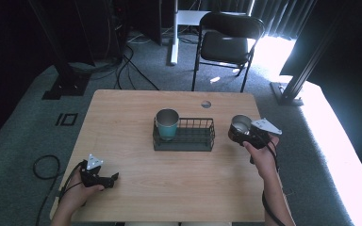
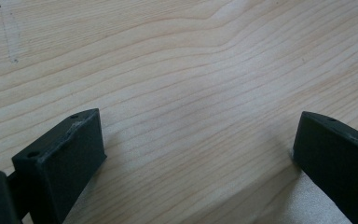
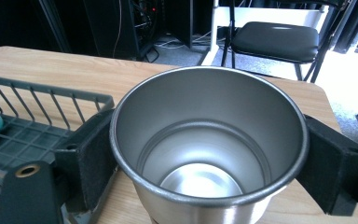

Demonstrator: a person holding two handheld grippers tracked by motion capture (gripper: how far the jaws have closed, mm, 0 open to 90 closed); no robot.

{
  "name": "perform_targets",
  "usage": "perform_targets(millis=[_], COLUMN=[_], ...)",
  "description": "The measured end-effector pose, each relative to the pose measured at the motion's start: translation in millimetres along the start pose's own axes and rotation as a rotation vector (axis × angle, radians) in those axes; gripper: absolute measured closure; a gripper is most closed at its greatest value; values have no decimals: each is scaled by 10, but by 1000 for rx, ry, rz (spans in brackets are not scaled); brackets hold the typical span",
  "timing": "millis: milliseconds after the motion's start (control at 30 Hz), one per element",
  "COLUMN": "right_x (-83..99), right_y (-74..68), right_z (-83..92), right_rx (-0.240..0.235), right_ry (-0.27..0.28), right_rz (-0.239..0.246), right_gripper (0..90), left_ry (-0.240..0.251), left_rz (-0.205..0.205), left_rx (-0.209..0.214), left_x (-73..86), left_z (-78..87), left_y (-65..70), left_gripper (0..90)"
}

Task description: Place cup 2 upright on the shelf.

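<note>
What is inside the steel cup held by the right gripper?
Nothing: the steel cup in the right gripper shows bare shiny walls and an empty bottom. The near rim hides a sliver of the bottom.

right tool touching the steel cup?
Touching. In the right gripper view, both black jaws of the right tool press against opposite sides of the shiny steel cup, with no gap visible at either pad.
</note>
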State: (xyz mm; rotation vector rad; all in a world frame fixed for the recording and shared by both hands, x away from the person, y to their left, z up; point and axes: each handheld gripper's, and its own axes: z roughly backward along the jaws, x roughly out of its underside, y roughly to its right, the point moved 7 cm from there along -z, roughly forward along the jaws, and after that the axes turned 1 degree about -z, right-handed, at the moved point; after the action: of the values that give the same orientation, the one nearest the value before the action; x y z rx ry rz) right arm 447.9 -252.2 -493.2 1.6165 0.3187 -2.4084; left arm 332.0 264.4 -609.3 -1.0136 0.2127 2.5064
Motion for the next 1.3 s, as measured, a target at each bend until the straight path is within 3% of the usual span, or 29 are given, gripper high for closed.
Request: perform_targets(millis=[800, 1300], right_x=[-516, -655], right_y=[-434, -931], right_z=[17, -139], right_rx=[-76, -162], right_ry=[47, 47], right_rz=[47, 90], right_gripper=[145, 146], left_ry=[0, 0], left_rz=[-1, -1], left_rx=[0, 0], left_x=[0, 0], left_z=[0, 0], left_y=[-1, 0], left_gripper=[28, 28])
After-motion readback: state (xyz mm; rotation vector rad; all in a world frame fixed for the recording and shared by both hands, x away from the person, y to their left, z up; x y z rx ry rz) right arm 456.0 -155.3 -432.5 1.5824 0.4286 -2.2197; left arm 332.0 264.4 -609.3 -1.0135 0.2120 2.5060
